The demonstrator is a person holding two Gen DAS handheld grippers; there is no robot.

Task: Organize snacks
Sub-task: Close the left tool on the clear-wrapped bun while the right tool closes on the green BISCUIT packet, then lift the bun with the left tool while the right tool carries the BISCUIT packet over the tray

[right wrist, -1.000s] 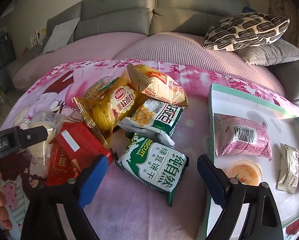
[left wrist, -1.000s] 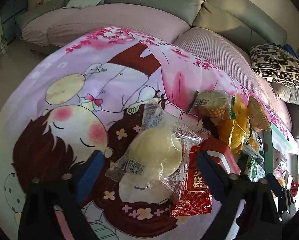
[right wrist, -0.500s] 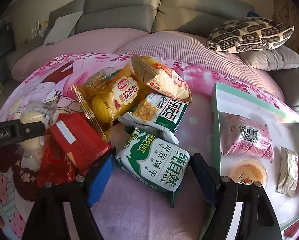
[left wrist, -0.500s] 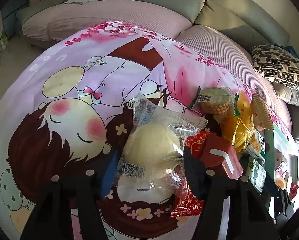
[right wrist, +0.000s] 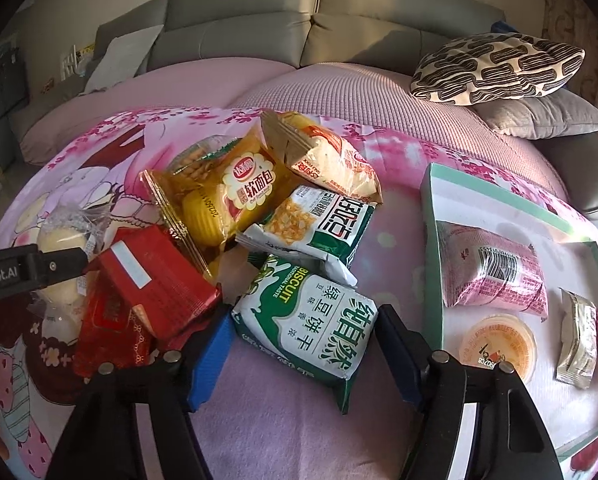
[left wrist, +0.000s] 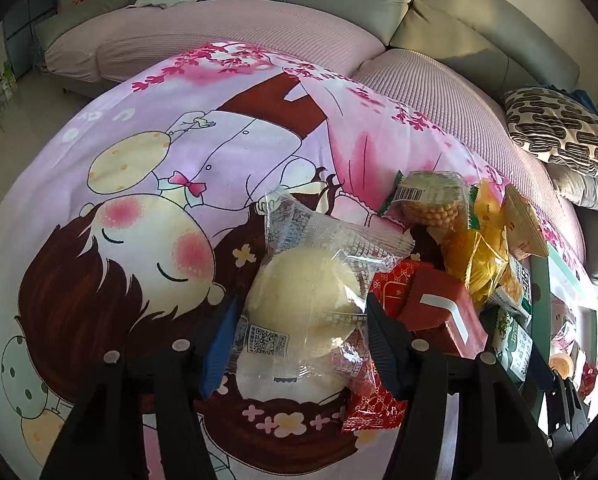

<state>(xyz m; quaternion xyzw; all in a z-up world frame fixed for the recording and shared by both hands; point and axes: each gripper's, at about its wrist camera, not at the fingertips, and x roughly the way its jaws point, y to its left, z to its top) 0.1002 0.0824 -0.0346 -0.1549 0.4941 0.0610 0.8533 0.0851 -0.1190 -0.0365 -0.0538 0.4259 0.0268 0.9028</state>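
A pile of snack packets lies on a pink cartoon blanket [left wrist: 147, 184]. My left gripper [left wrist: 301, 312] is shut on a clear packet holding a pale round bun [left wrist: 307, 296], with both pads pressed against its sides. In the right wrist view one finger of the left gripper [right wrist: 59, 264] reaches in from the left beside the bun. My right gripper [right wrist: 303, 320] straddles a green-and-white biscuit packet [right wrist: 311, 312]. Its jaws are closing, and the pads reach the packet's edges without visibly squeezing it.
A red box [right wrist: 155, 280], a yellow bread bag [right wrist: 235, 196] and a corn snack packet [right wrist: 323, 224] crowd behind the biscuits. To the right, a teal-rimmed tray [right wrist: 433, 240] holds a pink packet [right wrist: 495, 276], an orange jelly cup [right wrist: 497, 344] and a silver packet [right wrist: 579, 344]. A grey sofa with a patterned pillow [right wrist: 495, 68] stands behind.
The left jaws came together onto the bun packet and stopped. The right jaws narrowed steadily around the biscuit packet. Neither hand shifted noticeably.
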